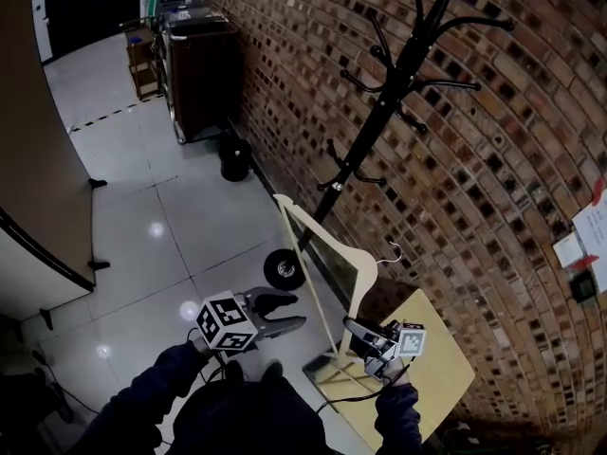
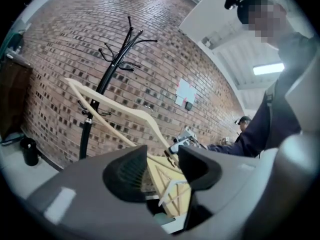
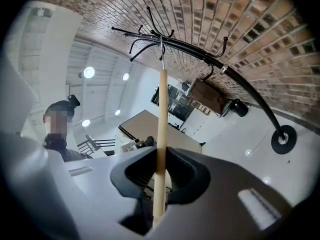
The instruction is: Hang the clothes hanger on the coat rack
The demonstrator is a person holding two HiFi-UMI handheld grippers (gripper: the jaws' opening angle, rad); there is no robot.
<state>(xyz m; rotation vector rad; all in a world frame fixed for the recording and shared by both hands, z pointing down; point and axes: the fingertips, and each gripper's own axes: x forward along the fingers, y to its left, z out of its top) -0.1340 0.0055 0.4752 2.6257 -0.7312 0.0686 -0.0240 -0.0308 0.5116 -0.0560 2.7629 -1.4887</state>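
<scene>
Right gripper (image 3: 160, 174) jaws nearly closed, pinching wooden clothes hanger (image 1: 327, 230) by one end. Left gripper (image 1: 290, 311) jaws wide apart, empty. Hanger low beside coat rack (image 1: 401, 74) pole, well below upper prongs.

Risk: end grip lets hanger swivel, so hook misses prong and hanger drops.

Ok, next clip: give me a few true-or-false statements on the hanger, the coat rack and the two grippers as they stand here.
1. The right gripper is shut on the wooden hanger. True.
2. The left gripper grips the hanger too. False: its jaws stand open and hold nothing, apart from the hanger.
3. The hanger's metal hook already sits on a peg of the coat rack. False: the hook is free in the air, short of the rack.
4. The black coat rack stands close against the brick wall. True.
</scene>
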